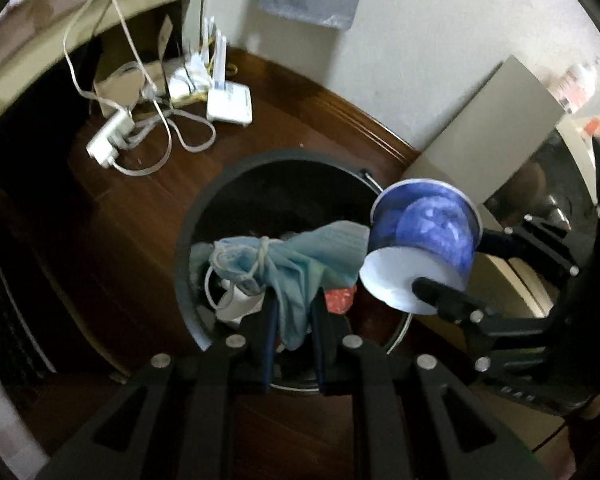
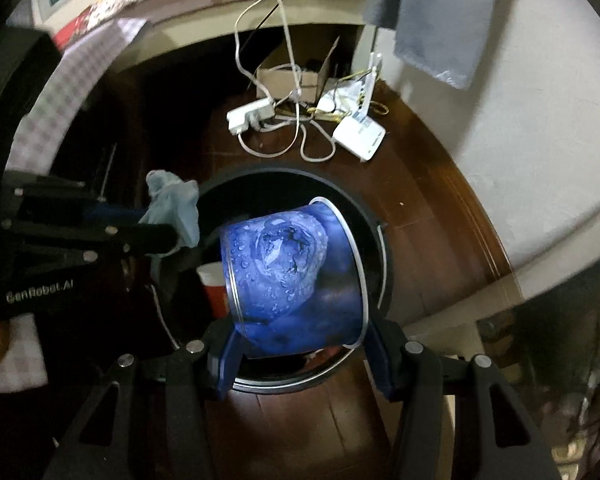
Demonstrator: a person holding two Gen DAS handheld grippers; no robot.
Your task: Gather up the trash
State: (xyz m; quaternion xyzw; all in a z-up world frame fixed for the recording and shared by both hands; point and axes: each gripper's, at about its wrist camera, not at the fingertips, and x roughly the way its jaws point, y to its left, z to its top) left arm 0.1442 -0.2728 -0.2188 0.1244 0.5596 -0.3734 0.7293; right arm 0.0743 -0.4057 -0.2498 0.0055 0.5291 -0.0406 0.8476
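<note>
Blue cup (image 2: 296, 276) sideways, mouth pointing R.

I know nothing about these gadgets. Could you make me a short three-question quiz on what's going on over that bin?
1. True or false: the left gripper is empty.
2. What does the right gripper hold? A) a red cup B) a blue cup C) a white router
3. Fill in: both held things hang above the open black ____.

Key
1. False: it is shut on a crumpled blue face mask.
2. B: the blue cup, printed with water drops, lies on its side between the fingers.
3. Bin: the trash bin stands on the wooden floor with a red cup and other rubbish already inside.
</note>
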